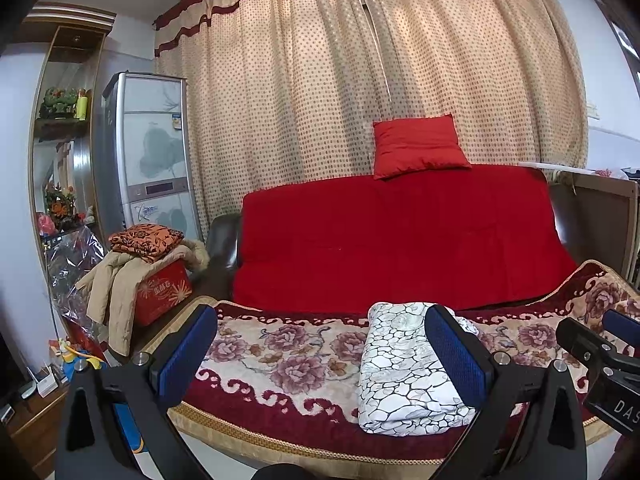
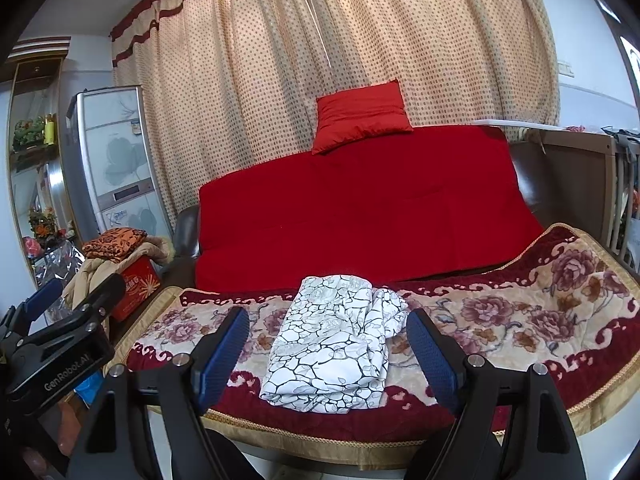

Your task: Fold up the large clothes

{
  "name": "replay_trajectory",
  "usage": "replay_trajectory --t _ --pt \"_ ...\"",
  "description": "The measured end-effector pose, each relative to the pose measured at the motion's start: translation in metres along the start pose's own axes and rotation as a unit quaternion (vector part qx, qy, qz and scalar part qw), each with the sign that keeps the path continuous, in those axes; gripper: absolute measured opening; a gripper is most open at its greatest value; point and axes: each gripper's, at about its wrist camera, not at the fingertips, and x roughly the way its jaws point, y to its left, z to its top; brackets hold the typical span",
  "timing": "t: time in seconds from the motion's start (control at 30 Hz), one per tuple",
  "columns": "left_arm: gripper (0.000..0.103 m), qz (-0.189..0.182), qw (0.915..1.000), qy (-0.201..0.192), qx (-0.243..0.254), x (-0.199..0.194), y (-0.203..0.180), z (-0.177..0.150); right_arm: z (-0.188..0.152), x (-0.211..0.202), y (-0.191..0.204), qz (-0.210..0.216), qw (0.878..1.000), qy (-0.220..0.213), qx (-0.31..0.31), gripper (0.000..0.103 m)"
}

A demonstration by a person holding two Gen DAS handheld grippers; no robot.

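Garment: the white crackle-print cloth (image 2: 330,340) lies already folded into a compact bundle on the floral blanket (image 2: 520,320), near its front edge, with the red sofa cover (image 2: 360,208) behind it.
Direction from your right gripper (image 2: 328,356): dead ahead at 12 o'clock, sitting between the spread fingers.
Direction from your left gripper (image 1: 320,356): off at about 1 o'clock, partly behind your right-hand pad (image 1: 456,356).
Long axis: it runs from 6 to 12 o'clock, away from you; a loose bunched corner sticks out at 2 o'clock.
Nearer hand: your right, I judge.
Grip state: both sets of jaws are wide apart and hold nothing.
Progress: folding looks nearly done; only that loose corner needs tucking.
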Motion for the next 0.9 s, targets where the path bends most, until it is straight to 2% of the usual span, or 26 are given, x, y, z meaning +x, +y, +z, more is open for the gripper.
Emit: replay_trajectory --t 0.43,0.9 --pt "0.103 -0.004 0.9999 -0.009 0.003 -0.0104 0.0011 0.0026 -0.0005 -0.0064 0.0015 -0.001 1.000 -0.007 -0.004 0.084" --pt "0.103 -0.002 1.0000 -0.002 0.003 -0.0056 0.0028 -0.0001 -0.0049 -0.0005 0.0041 -0.009 1.000 0.000 -0.008 0.084"
